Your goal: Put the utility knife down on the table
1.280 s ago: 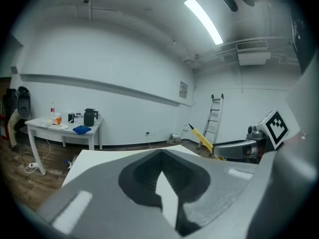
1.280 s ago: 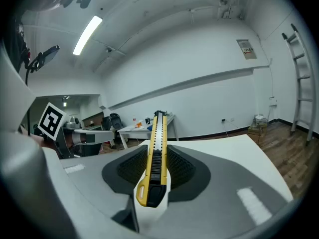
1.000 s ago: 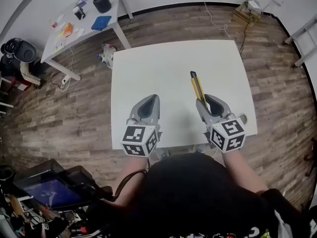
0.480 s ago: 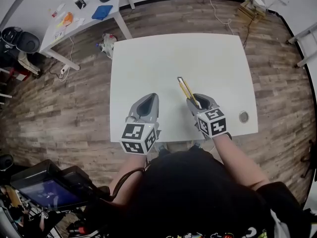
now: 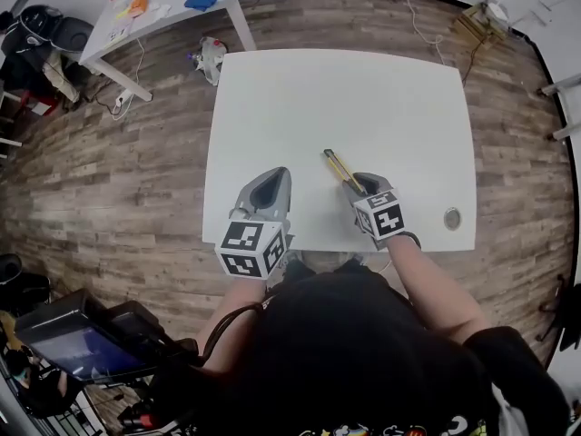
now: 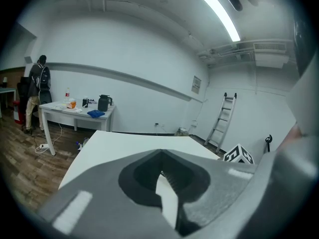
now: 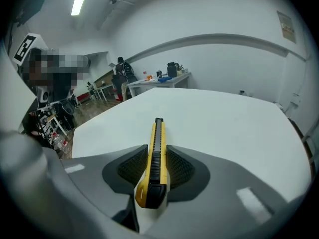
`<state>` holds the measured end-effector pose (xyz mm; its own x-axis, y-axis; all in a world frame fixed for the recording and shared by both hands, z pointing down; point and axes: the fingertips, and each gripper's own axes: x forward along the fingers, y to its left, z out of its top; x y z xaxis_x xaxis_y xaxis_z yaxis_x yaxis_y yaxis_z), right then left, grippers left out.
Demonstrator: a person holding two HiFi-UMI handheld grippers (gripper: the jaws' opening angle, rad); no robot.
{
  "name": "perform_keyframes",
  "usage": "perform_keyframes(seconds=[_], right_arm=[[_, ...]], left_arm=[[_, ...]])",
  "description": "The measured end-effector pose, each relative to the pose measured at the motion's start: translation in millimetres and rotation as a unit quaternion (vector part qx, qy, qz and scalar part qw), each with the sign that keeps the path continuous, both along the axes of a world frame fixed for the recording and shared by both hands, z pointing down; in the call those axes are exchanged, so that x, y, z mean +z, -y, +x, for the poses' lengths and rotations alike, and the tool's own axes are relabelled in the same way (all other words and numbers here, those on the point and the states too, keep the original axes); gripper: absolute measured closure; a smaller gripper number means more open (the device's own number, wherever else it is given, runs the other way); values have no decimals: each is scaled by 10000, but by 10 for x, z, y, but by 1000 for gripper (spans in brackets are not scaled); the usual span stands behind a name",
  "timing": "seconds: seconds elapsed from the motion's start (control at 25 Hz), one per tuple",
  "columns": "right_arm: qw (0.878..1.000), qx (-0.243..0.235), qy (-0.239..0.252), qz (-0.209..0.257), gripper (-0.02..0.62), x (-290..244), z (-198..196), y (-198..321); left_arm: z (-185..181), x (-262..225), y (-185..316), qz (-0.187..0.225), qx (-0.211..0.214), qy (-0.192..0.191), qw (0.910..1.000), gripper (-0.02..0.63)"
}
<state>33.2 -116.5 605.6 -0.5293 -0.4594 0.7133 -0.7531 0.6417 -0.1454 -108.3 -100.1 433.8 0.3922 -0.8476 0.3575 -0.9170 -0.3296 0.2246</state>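
Over the near half of the white table (image 5: pixel 345 89), my right gripper (image 5: pixel 356 185) is clamped on the yellow utility knife (image 5: pixel 337 163). It grips the butt end, so the long body runs straight out ahead of the jaws, away from me and slightly left. Whether its tip touches the top I cannot tell. My left gripper (image 5: pixel 270 176) sits just beside, jaws pressed together on nothing.

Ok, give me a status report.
Left hand-held gripper shut, empty. Right hand-held gripper shut on knife, over table. Disc to its right, apart.
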Motion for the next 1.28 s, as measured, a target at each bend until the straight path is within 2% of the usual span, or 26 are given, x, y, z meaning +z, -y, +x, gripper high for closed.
perform_keyframes(seconds=[0.4, 0.84, 0.96, 1.0, 1.04, 1.12, 1.28], right_arm=[[9989, -192, -408, -100, 456, 207, 20, -62], [9986, -193, -446, -218, 454, 267, 16, -52], [9995, -157, -168, -224, 377, 173, -4, -53], [9998, -82, -64, -159, 377, 98, 13, -42], [10000, 35, 35, -52, 406, -4, 50, -22], [9987, 376, 253, 238, 572, -283, 168, 34], [9878, 926, 925, 840, 572, -986, 361, 67]], left_arm=[[-77, 52, -68, -43, -121, -66, 9999, 606], [-130, 75, -62, -57, -153, -82, 9998, 606], [-111, 80, -46, -54, -107, -93, 9999, 606], [-100, 76, -37, -49, -83, -92, 9999, 606], [-84, 69, -27, -39, -53, -90, 9999, 606], [-44, 43, -1, -8, 19, -78, 10000, 606], [49, -22, 58, 49, 155, -48, 9999, 606]])
